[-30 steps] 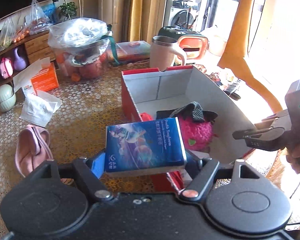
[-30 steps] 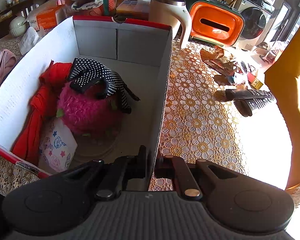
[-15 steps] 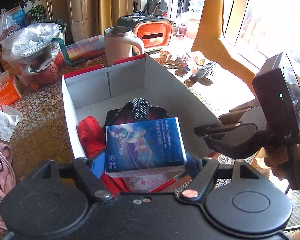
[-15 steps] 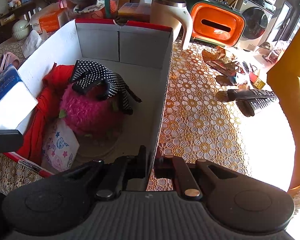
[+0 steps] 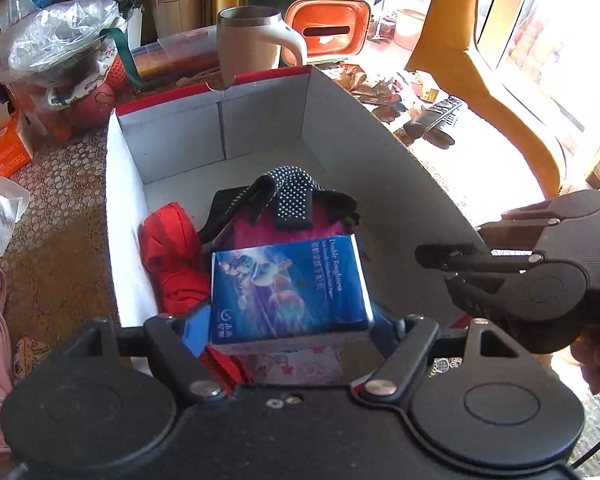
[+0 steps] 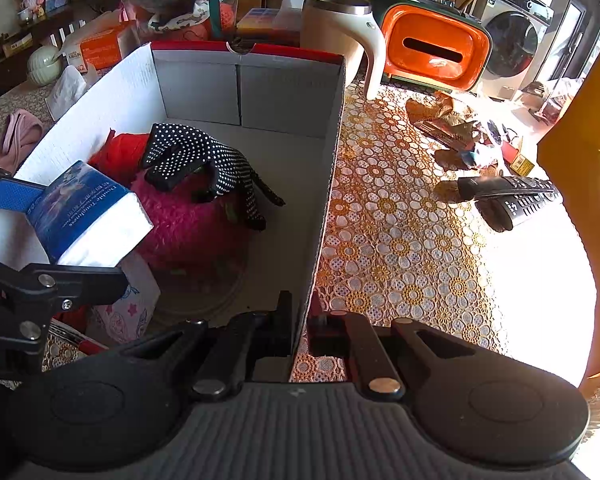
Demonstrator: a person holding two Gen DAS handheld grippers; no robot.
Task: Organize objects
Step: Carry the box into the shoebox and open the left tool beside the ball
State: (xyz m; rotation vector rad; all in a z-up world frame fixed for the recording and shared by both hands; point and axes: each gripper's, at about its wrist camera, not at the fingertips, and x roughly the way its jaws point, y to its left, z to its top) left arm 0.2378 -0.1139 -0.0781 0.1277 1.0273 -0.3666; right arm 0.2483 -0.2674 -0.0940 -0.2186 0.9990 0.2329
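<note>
Pinching a blue tissue pack (image 5: 290,290) between its fingers, the left gripper (image 5: 290,320) holds it above the box's (image 5: 380,184) near end, over the pink plush (image 6: 192,220) and dotted glove (image 6: 204,160). The right gripper (image 6: 300,320) has its fingers pressed onto the box's right wall.

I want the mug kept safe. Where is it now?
In the left wrist view the mug stands on the table just behind the box's far wall, left of the orange case.
</note>
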